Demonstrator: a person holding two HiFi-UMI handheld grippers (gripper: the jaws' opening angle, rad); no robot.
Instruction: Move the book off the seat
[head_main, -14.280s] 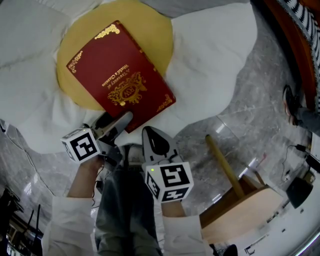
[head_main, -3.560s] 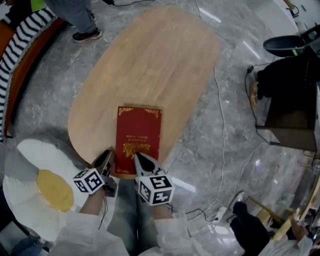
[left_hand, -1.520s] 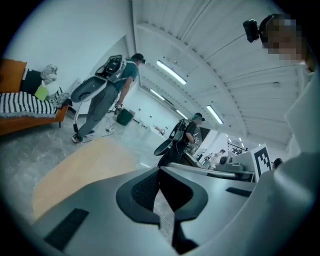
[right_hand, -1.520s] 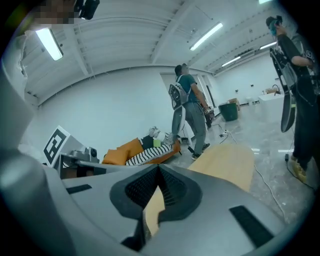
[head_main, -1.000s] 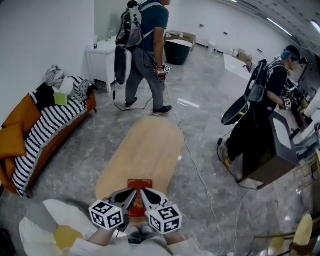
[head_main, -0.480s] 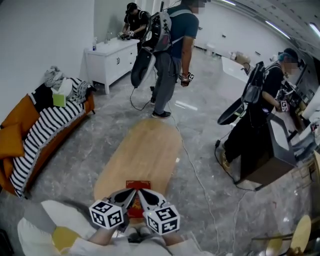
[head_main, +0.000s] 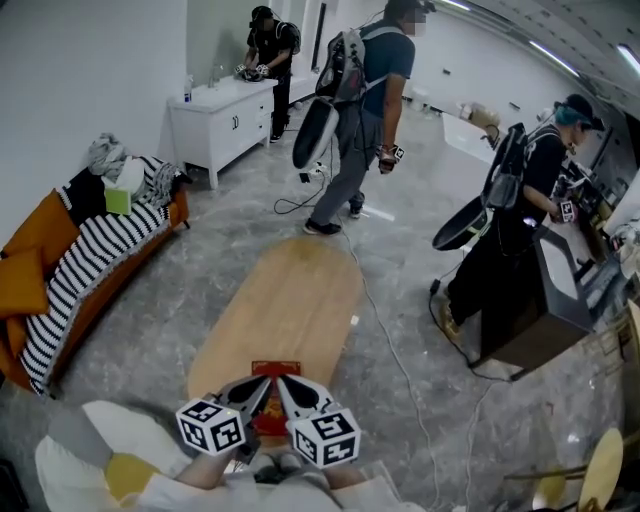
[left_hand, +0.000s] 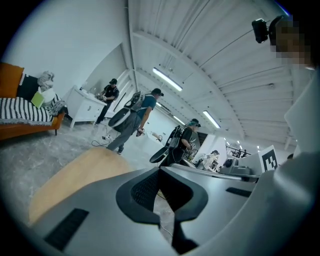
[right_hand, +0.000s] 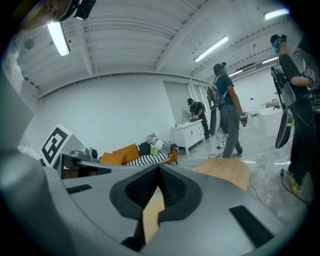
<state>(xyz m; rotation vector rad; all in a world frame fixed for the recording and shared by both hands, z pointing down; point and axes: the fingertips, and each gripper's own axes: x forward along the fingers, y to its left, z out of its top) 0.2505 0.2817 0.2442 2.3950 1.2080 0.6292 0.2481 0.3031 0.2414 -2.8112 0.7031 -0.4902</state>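
Observation:
The red book (head_main: 274, 370) lies flat on the near end of the oval wooden table (head_main: 290, 300). Both grippers hover low over its near half and partly hide it. My left gripper (head_main: 260, 384) is shut with nothing between its jaws, its marker cube just behind it. My right gripper (head_main: 283, 384) is beside it, also shut and empty. In the left gripper view the jaws of the left gripper (left_hand: 159, 169) meet over the table. In the right gripper view the right gripper (right_hand: 159, 167) shows its tips touching. The white seat with a yellow centre (head_main: 75, 440) is at the lower left, apart from the book.
A person with a backpack (head_main: 362, 110) walks beyond the table's far end. Another person (head_main: 530, 200) stands at the right by a dark desk, and a third (head_main: 268, 50) at a white cabinet (head_main: 215, 115). A striped sofa (head_main: 85, 250) lines the left wall. Cables cross the floor.
The person with the backpack has walked from the left of the table's far end towards the right. Both grippers and the book have stayed where they were.

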